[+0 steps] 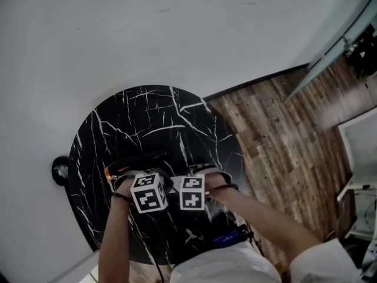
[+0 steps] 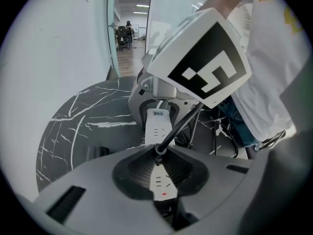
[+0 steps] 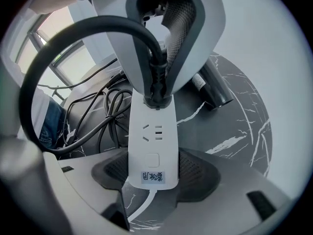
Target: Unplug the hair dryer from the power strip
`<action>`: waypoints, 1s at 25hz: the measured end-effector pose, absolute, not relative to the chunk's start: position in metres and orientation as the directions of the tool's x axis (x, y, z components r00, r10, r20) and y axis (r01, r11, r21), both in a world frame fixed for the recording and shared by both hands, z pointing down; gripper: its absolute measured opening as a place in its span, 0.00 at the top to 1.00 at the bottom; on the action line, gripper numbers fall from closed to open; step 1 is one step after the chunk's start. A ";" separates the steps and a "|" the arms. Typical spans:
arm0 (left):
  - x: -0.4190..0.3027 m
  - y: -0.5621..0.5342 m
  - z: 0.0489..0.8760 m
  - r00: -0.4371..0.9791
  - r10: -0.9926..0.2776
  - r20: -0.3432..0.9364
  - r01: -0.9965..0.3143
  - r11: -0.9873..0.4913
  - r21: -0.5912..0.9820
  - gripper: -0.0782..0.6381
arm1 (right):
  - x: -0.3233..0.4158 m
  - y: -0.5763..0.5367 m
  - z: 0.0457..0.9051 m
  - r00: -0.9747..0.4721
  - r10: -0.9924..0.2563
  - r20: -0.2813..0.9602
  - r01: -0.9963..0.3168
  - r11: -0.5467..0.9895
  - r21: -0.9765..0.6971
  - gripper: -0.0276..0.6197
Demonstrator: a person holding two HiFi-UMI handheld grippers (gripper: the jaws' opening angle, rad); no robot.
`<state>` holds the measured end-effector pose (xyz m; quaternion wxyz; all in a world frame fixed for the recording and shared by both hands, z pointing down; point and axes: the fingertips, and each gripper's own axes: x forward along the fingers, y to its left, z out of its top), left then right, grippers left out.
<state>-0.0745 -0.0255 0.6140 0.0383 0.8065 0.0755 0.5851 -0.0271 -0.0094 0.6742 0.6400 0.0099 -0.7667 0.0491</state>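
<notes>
My left gripper (image 2: pixel 157 155) is nearly closed, pinching the plug (image 3: pixel 155 94); my right gripper (image 3: pixel 152 173), spread wide, clamps the power strip (image 3: pixel 151 136) on the table (image 1: pixel 147 108).
The plug looks seated; if I pull crooked, the pads may slip onto the cord (image 3: pixel 58 58), or the strip may lift along.

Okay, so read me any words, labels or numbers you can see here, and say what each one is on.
Sticker on the power strip: a few dark characters, too blurred to read.
White label on the black cylinder: too small to read.
Marker cubes: black-and-white square patterns only, no words.
Nothing else readable.
</notes>
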 end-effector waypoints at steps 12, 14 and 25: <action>-0.074 -0.030 0.612 0.358 0.237 0.903 0.021 -0.969 0.246 0.82 | -0.028 -0.010 0.673 -0.209 0.044 0.977 -0.089 0.994 -0.064 0.55; -0.074 -0.026 0.612 0.324 0.167 0.931 0.053 -0.986 0.158 0.83 | -0.028 -0.010 0.673 -0.208 0.042 0.977 -0.089 0.994 -0.062 0.55; -0.074 -0.032 0.611 0.348 0.270 0.898 -0.005 -0.957 0.289 0.82 | -0.025 -0.011 0.674 -0.199 0.044 0.979 -0.094 0.993 -0.064 0.55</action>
